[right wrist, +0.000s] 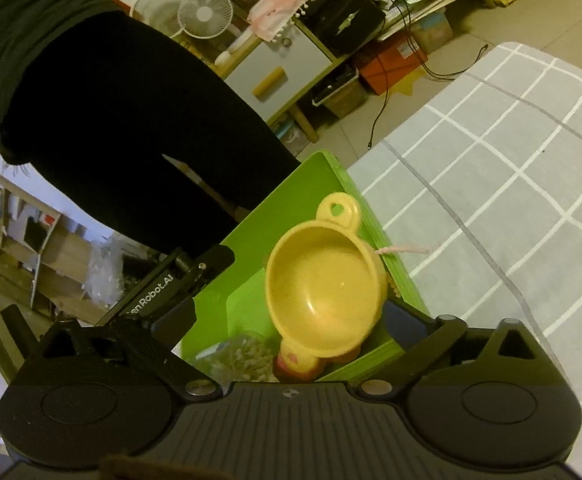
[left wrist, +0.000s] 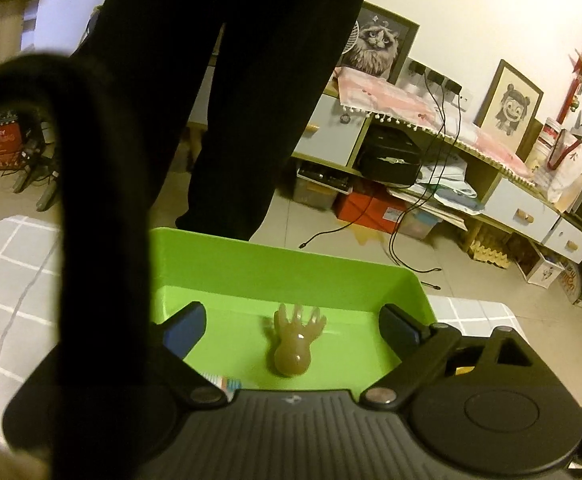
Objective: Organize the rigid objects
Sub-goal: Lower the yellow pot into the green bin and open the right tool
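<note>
A green plastic bin (left wrist: 275, 264) stands on a grey checked mat. In the left wrist view a tan rubbery hand-shaped toy (left wrist: 291, 342) lies on the bin floor between my left gripper's (left wrist: 293, 326) wide-open fingers, untouched. In the right wrist view a yellow toy pot (right wrist: 325, 292) with a ring handle hangs over the green bin (right wrist: 251, 280). My right gripper (right wrist: 287, 320) has one finger (right wrist: 405, 324) against the pot's side; the other finger (right wrist: 171, 320) stands far off, so the jaws are open. The other gripper's black body (right wrist: 171, 284) shows at the bin's left.
The bin also holds a clear bag of small pale pieces (right wrist: 239, 356) and a pink-red item (right wrist: 295, 364) under the pot. The grey checked mat (right wrist: 491, 184) lies to the right. The person's black trousers (left wrist: 231, 100) stand behind the bin. A cluttered low cabinet (left wrist: 431, 152) lines the wall.
</note>
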`<state>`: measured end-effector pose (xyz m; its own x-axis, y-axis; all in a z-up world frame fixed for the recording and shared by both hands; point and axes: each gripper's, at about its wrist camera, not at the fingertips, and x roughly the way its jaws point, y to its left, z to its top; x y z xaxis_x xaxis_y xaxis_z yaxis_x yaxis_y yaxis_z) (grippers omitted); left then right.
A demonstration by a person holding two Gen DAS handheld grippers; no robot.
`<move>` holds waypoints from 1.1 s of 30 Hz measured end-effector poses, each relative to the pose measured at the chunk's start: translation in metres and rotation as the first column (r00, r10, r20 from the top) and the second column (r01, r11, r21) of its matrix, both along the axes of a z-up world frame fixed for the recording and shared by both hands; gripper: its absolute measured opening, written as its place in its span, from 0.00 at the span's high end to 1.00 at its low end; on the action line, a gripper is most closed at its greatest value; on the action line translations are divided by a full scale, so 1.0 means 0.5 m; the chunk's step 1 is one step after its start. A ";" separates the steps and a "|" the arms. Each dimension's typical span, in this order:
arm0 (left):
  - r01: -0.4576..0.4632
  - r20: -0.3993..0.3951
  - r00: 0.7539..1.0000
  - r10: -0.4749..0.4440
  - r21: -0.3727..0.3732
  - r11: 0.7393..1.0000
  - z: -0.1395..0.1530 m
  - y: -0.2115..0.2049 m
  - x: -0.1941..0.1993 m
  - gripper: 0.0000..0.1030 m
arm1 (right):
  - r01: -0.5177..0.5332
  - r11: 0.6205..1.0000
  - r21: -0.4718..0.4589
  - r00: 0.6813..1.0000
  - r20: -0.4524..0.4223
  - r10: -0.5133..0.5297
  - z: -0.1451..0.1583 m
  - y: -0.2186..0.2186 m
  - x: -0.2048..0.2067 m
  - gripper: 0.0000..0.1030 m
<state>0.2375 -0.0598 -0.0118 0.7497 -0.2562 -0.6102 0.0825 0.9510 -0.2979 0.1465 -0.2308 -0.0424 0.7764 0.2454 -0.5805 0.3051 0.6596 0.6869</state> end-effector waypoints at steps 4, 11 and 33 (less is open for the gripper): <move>-0.002 -0.005 1.000 0.002 -0.010 1.000 0.013 0.009 -0.018 0.35 | 0.004 1.000 -0.012 1.000 0.004 -0.004 0.014 -0.001 -0.014 0.04; 0.004 -0.014 1.000 -0.004 0.009 1.000 0.029 0.027 -0.061 0.35 | 0.014 1.000 -0.024 0.999 0.030 -0.014 0.041 -0.012 -0.041 0.04; 0.040 -0.152 0.988 -0.031 0.053 0.998 0.028 0.101 -0.220 0.30 | -0.043 0.970 -0.241 0.999 -0.028 0.037 0.083 -0.036 -0.127 0.03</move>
